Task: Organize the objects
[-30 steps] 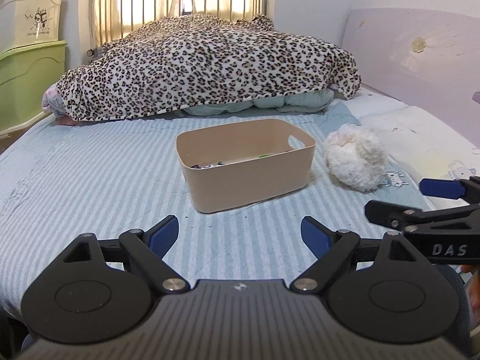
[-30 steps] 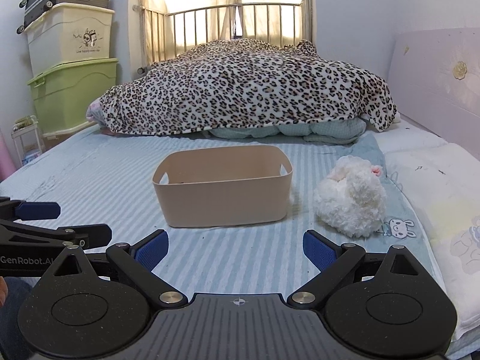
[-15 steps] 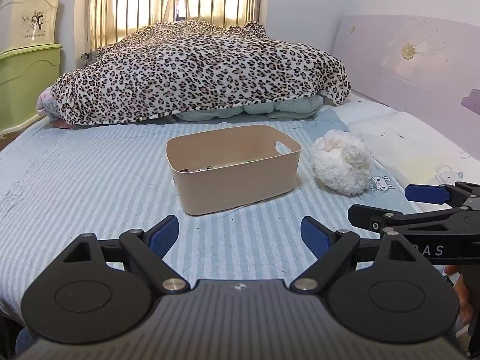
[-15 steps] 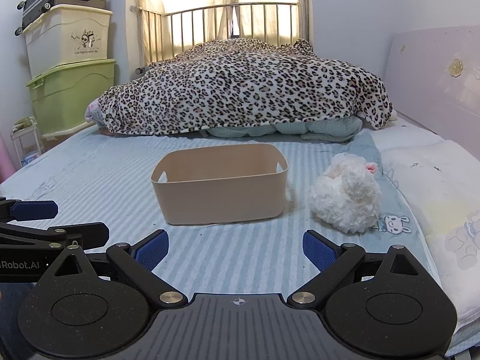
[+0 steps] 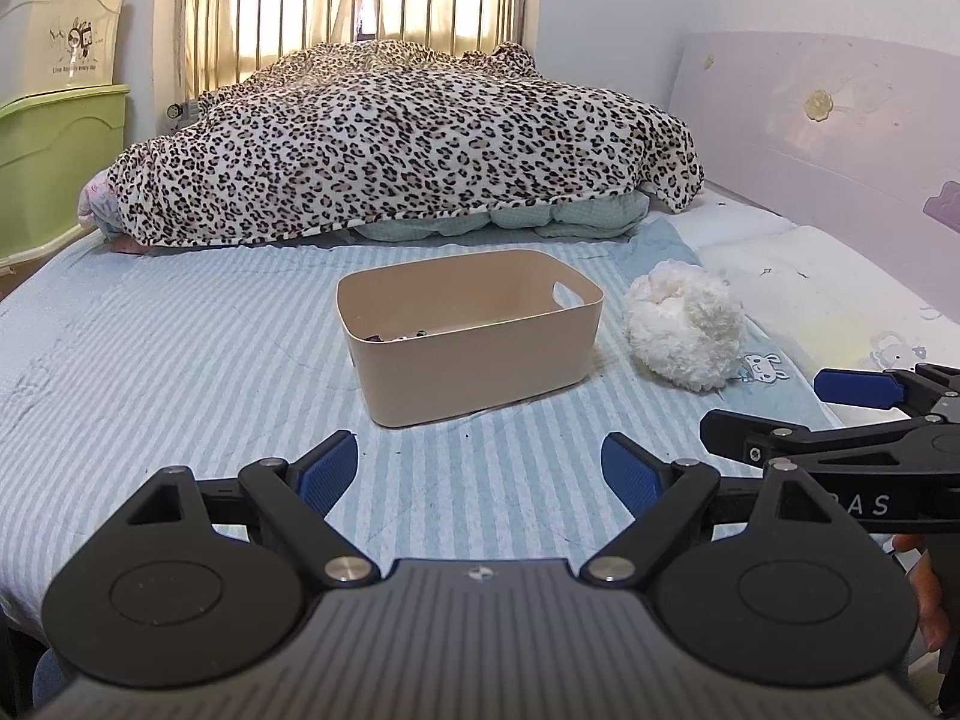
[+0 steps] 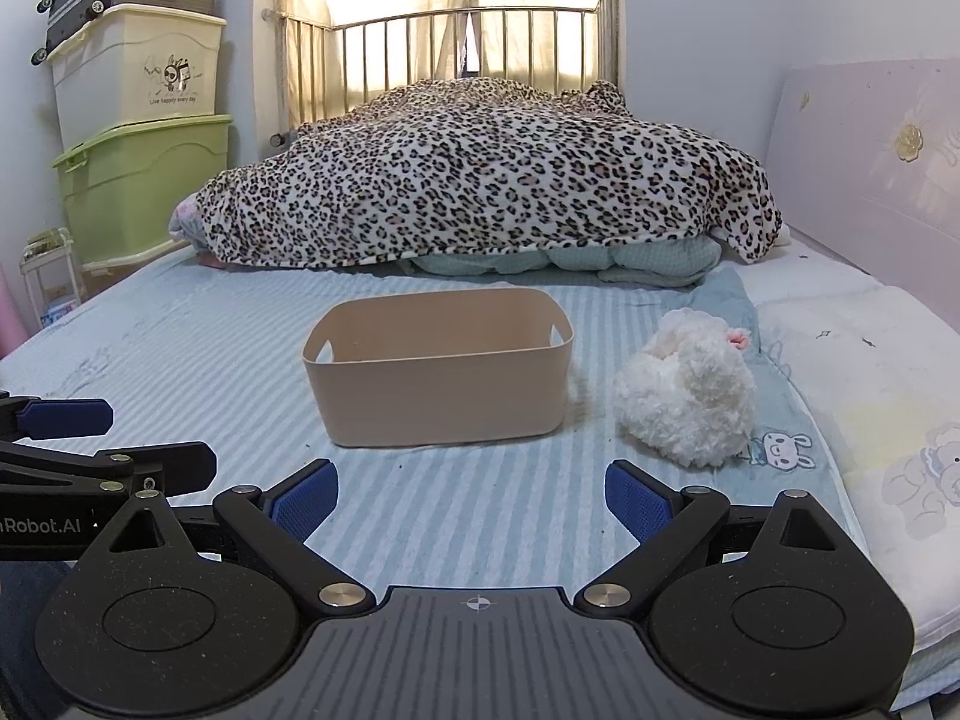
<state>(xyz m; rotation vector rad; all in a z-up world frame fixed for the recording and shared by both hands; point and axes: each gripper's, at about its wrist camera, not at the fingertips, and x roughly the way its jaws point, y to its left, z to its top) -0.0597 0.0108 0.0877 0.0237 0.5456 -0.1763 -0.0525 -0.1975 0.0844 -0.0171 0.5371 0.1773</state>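
Note:
A beige plastic bin [image 5: 474, 348] [image 6: 438, 384] stands on the striped bed with a few small items in its bottom. A white fluffy plush toy [image 5: 684, 333] [image 6: 690, 402] lies on the sheet just right of the bin, apart from it. My left gripper [image 5: 480, 468] is open and empty, low over the near part of the bed, short of the bin. My right gripper [image 6: 471, 495] is open and empty beside it, also short of the bin. Each gripper shows at the other view's edge.
A leopard-print blanket [image 5: 396, 144] [image 6: 492, 174] is heaped across the far half of the bed. A lilac headboard [image 5: 840, 138] runs along the right. Stacked storage boxes [image 6: 138, 138] stand at the left. A pillow [image 6: 870, 372] lies at the right.
Both grippers have drawn back from the bin and plush toy, which look smaller and farther. The left view has risen a little. Both stay open.

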